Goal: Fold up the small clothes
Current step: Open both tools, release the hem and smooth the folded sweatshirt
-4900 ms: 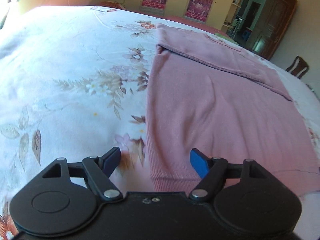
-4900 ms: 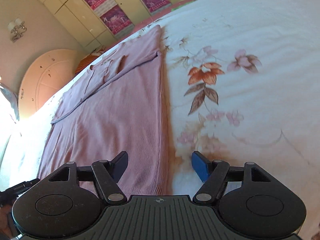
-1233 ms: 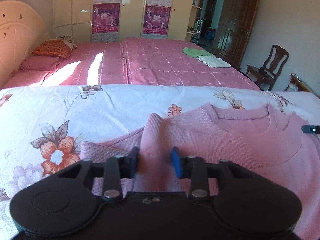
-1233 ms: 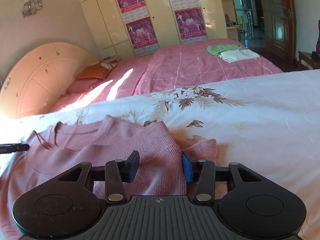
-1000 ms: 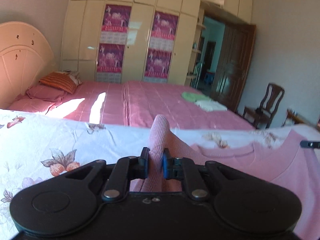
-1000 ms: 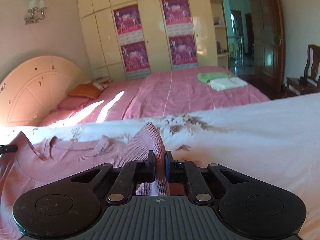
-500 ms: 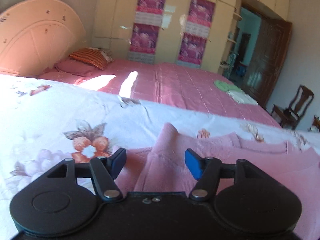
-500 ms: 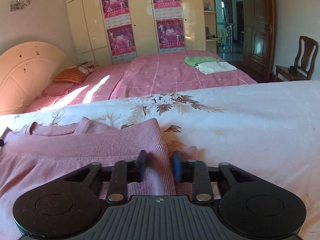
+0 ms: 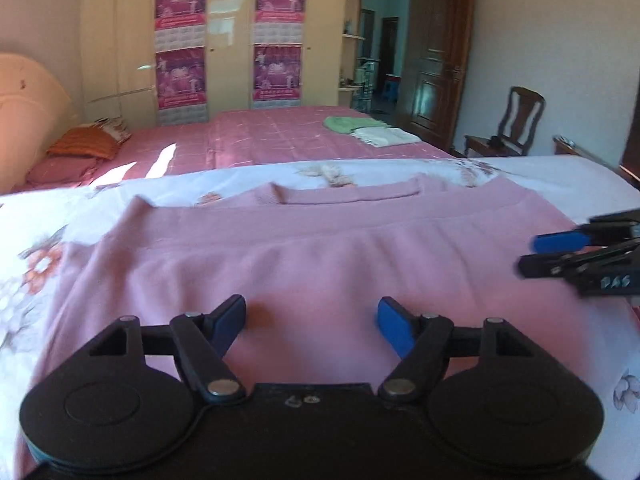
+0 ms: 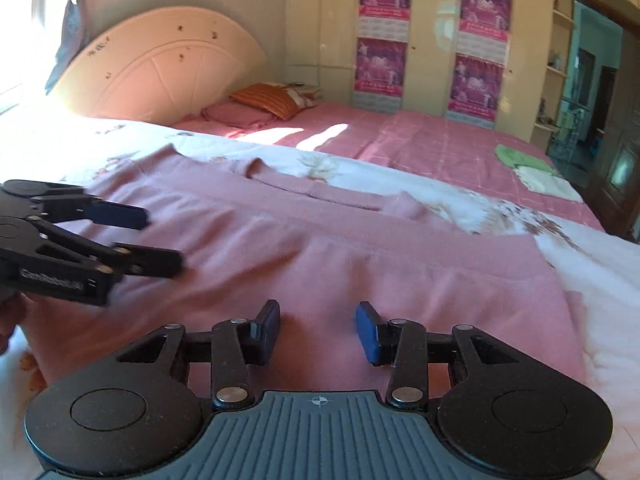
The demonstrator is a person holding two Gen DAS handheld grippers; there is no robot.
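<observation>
Your left gripper (image 9: 312, 320): jaws spread wide, nothing between them, pads over near part of pink sweater (image 9: 304, 248). Your right gripper (image 10: 318, 326): jaws spread, nothing pinched, also over sweater. Each gripper shows in other's view, both apart over same garment. Sweater: lies folded on floral bedsheet (image 9: 32, 216), folded edge running left to right, collar (image 9: 348, 196) at far side. Beyond: second bed with pink cover (image 9: 264, 140), green and white cloths (image 9: 368, 130) on it. Far right: wooden chair (image 9: 516, 124). Far wall: wardrobe with posters (image 9: 182, 40).
</observation>
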